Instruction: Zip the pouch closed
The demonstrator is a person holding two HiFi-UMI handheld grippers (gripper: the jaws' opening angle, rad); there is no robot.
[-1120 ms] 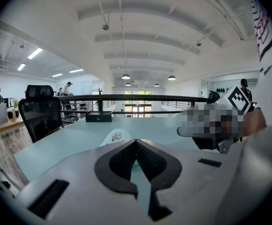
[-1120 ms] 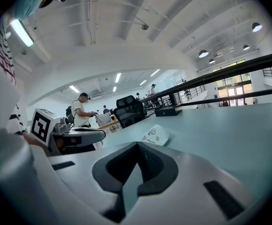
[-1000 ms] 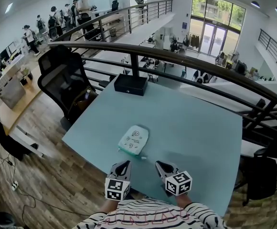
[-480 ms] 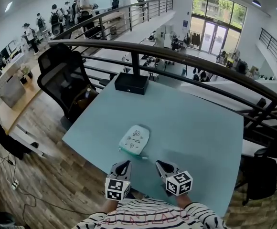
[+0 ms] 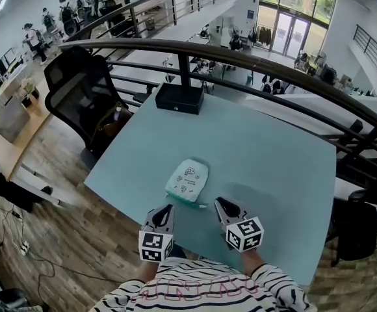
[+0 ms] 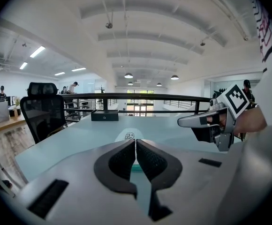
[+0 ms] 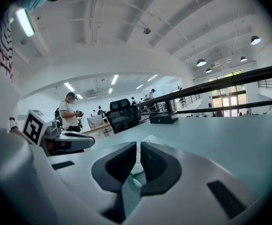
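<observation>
A small white pouch with a printed pattern and a teal edge lies flat on the pale blue table, near its front edge. Its teal zip pull sticks out at the near right corner. My left gripper hovers just in front of the pouch's near left side, shut with nothing in it. My right gripper hangs to the right of the pouch's near corner, also shut and empty. In the left gripper view the pouch peeks over the closed jaws, and the right gripper shows at the right.
A black box stands at the table's far edge by a dark railing. A black office chair sits left of the table. The table's front edge runs just below both grippers.
Both grippers have moved a little forward toward the pouch. The head view has tilted slightly, so the table sits lower in frame.
</observation>
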